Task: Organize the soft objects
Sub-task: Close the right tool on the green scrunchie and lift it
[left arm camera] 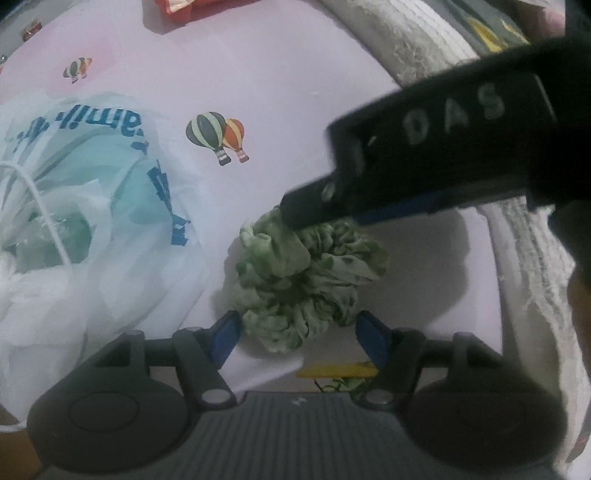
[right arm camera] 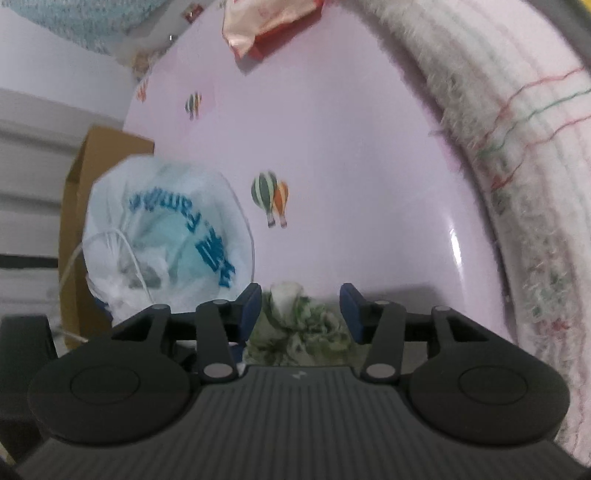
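A green-and-white patterned scrunchie (left arm camera: 306, 280) lies on the pink sheet with balloon prints. My left gripper (left arm camera: 295, 328) is open, its blue fingers on either side of the scrunchie's near edge. My right gripper (right arm camera: 301, 308) is open too and the scrunchie (right arm camera: 299, 328) sits between its fingers. In the left wrist view the right gripper's dark finger (left arm camera: 317, 206) comes in from the upper right and presses on the scrunchie's far edge.
A white plastic bag with blue print (left arm camera: 85, 221) lies to the left, also in the right wrist view (right arm camera: 166, 236). A rolled white towel or blanket (right arm camera: 532, 184) curves along the right. A red and white packet (right arm camera: 266, 26) lies far back. A cardboard box (right arm camera: 85, 206) stands behind the bag.
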Demonstrator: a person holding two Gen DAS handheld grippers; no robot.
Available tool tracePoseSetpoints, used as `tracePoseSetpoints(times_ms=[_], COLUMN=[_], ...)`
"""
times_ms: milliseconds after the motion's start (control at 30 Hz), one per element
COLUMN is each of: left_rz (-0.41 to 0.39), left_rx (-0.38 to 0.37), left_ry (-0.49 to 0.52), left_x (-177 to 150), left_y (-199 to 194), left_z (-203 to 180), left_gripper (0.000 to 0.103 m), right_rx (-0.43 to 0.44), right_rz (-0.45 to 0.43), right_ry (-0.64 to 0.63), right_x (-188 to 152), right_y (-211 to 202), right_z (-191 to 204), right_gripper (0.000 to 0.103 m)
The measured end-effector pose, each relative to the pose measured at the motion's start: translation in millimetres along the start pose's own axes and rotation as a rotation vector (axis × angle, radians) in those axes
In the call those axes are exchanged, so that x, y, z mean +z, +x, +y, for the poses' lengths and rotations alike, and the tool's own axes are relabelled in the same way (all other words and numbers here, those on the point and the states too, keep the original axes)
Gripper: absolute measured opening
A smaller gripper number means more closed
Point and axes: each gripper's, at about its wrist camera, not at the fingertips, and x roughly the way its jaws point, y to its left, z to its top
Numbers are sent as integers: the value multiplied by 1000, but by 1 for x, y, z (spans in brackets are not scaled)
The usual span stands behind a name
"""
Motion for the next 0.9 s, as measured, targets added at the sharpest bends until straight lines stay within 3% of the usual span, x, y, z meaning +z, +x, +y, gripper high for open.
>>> tracePoseSetpoints(times_ms=[167,333,500,900], left_rz=[-31,-39,-47,-63], left_rx=[2,-26,-37,-47], left_ry=[12,16,36,30], left_x=[5,8,10,22], left_y=[-1,-6,-16,-36], left_z=[-5,-5,-13,4], left_gripper=[61,52,51,51], right_rx=[18,50,84,131], right_rz=[43,63,70,44], right_ry=[5,50,82,152], right_x=[-9,-15,-16,-21], right_y=[14,20,18,7], right_z=[2,0,-2,0], right_gripper=[45,35,30,29])
